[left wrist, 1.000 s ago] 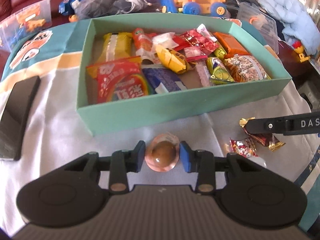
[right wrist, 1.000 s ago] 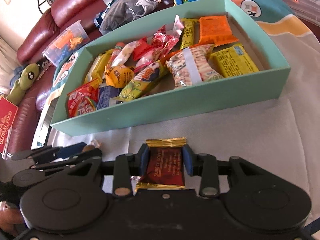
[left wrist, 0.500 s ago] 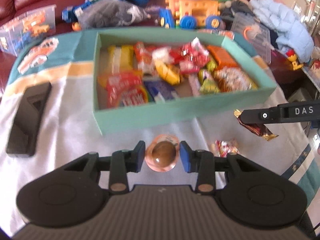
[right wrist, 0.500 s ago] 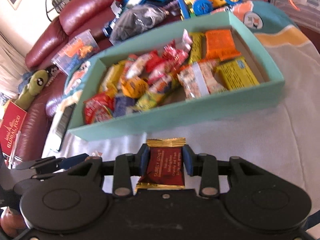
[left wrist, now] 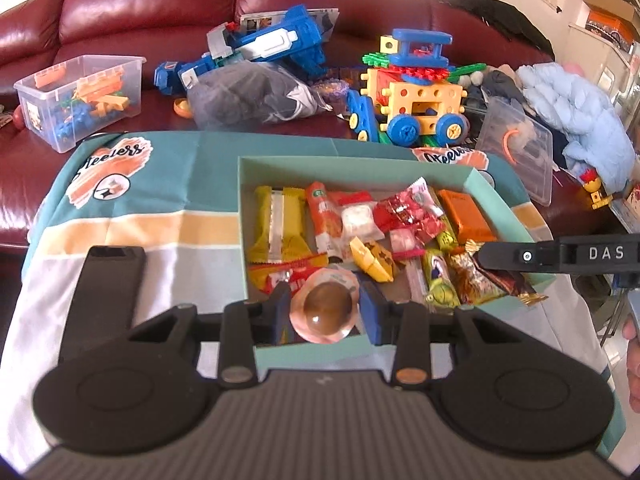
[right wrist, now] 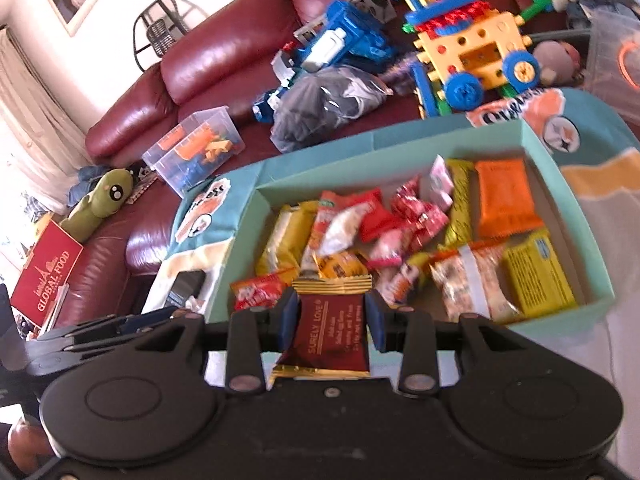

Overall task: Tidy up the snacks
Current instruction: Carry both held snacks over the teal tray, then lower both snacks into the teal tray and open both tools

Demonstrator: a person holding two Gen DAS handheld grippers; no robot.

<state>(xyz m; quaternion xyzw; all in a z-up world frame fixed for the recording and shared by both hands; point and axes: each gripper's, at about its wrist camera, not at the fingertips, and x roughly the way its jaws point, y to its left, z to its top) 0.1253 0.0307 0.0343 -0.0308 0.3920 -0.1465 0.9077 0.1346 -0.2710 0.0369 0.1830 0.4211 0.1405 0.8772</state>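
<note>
Snacks fill the teal box [left wrist: 320, 354]; both tongs grip wrapped treats above it.

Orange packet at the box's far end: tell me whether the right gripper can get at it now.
Probably not yet: the right gripper is shut on the dark red wrapped snack. Otherwise the way looks free; the orange packet lies uncovered in the open teal box.

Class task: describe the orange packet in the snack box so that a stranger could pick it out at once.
Find the teal box on the cloth. Look in its far right corner: the orange packet lies flat there. It is the only plain solid-orange packet among the snacks.
</note>
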